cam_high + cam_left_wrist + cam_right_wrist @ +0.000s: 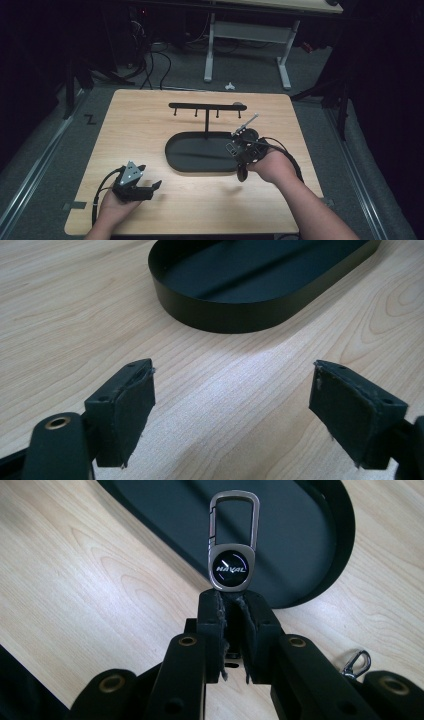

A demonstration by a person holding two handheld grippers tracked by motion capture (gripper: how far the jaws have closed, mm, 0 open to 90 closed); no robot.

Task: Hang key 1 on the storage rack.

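Your left gripper (150, 189) is matte black with a grey three-cornered plate and a black cable. The right gripper (233, 602) is black too — brass-ringed screw holes, frayed pads. Your forearms are bare — no sleeves.

High view dim, surroundings near black; table (200, 210) evenly lit. Gripper views bright, soft glare on wood, near jaws blurred.

1. The things are carried by a light wooden table (150, 210), which is set on a grey carpeted floor (45, 165).
2. A black oval tray (200, 167) is laid directly on the table, near its middle.
3. From the tray, a thin post topped by a hooked crossbar (206, 106) is raised upright.
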